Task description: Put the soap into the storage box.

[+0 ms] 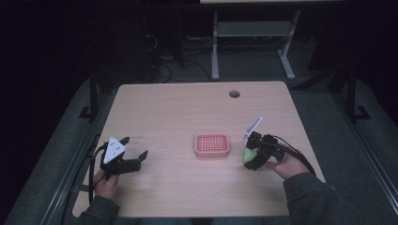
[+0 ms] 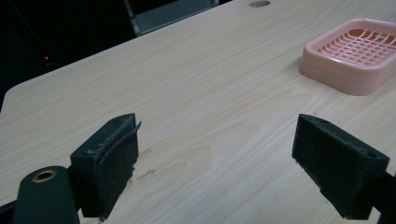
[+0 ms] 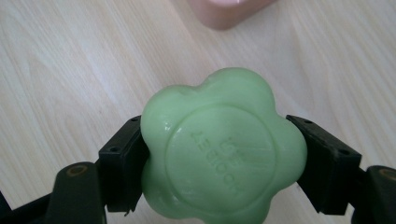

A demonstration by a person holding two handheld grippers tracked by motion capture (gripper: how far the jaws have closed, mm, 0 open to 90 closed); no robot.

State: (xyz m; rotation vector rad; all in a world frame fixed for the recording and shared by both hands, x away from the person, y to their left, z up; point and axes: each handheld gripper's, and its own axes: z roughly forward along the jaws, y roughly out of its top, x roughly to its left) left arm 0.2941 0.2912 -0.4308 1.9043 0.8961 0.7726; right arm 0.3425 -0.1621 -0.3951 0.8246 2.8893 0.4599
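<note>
A pale green flower-shaped soap [image 3: 223,149] with raised lettering sits clamped between both jaws of my right gripper [image 3: 217,158]. In the high view that right gripper [image 1: 250,151] hovers just right of a pink slotted soap dish [image 1: 212,144] at the table's middle, with the soap [image 1: 247,155] showing at its tip. A corner of the dish [image 3: 229,11] lies just ahead of the soap. My left gripper [image 1: 133,153] rests near the front left of the table, jaws wide apart with nothing between them. From the left gripper [image 2: 215,168] the dish [image 2: 355,53] lies far to the upper right.
The wooden table [image 1: 169,112] has a round cable hole [image 1: 234,93] near its far edge. A desk frame and cables [image 1: 187,51] stand on the dark floor beyond the table. Bare wood stretches between the left gripper and the dish.
</note>
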